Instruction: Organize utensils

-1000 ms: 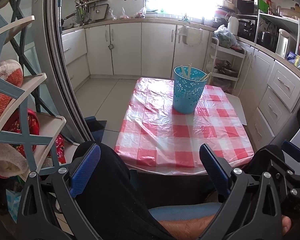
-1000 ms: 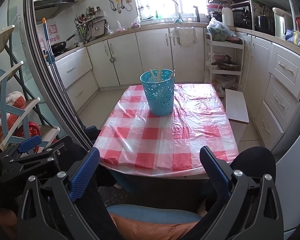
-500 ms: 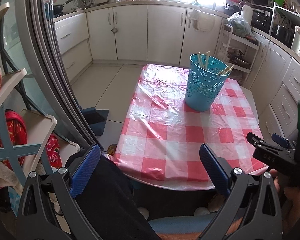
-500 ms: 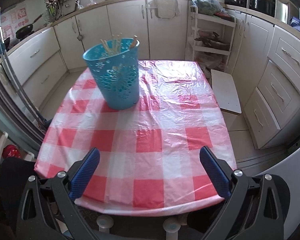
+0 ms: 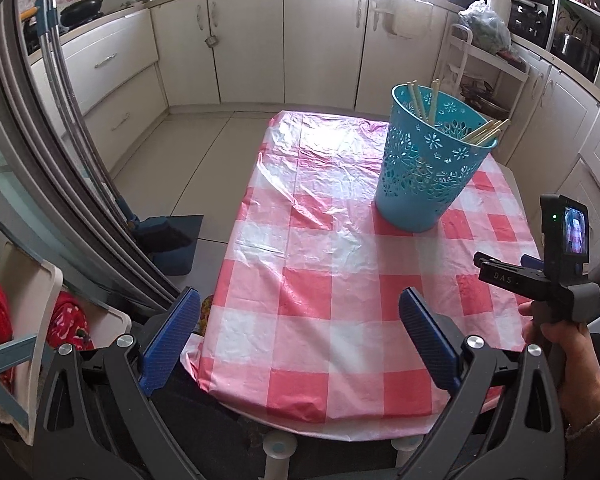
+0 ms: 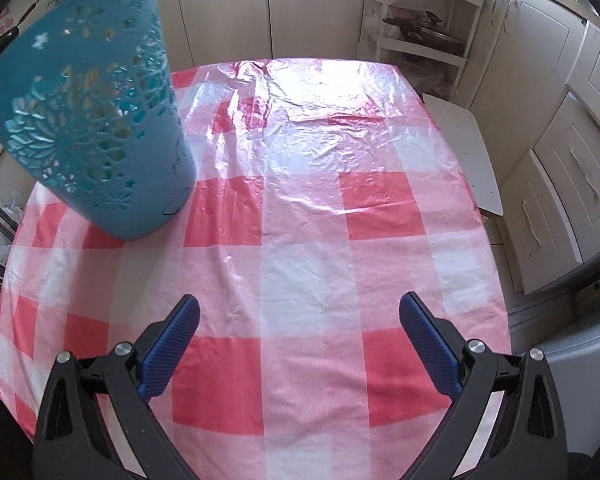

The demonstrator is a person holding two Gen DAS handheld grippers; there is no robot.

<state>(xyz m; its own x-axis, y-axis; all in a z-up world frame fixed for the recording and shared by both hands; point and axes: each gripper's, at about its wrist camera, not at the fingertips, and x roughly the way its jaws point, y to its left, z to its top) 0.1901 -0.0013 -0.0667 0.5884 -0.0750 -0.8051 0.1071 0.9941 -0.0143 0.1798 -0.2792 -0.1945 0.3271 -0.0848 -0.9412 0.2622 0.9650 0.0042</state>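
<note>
The left gripper point(image 5: 298, 336) hangs with its blue pads spread wide and nothing between them, just off the near edge of the surface point(image 5: 340, 288), toward its near left corner. The right gripper point(image 6: 299, 344) is likewise spread and empty, but it hovers over the near half of the surface, above the red and white check cloth; in the left wrist view it shows at the right edge, held in the person's right hand point(image 5: 556, 336). Beyond both grippers, toward the far right part of the surface as the left wrist view shows it, stands the blue perforated basket point(image 5: 428, 160), upright on the cloth, with several pale chopsticks point(image 5: 482, 132) leaning inside it, some tips resting on the right of the rim and two standing near its far side. In the right wrist view the basket fills the upper left and its contents are hardly seen. No utensil lies loose on the cloth in either view. The step in hand looks like the approach: neither gripper has reached the basket or taken anything. The next move probably calls for the right gripper, the nearer one, to rise to the rim, line its pads across a single stick and close on its upper end, while the left may need to steady the light basket so that it does not tip.
</note>
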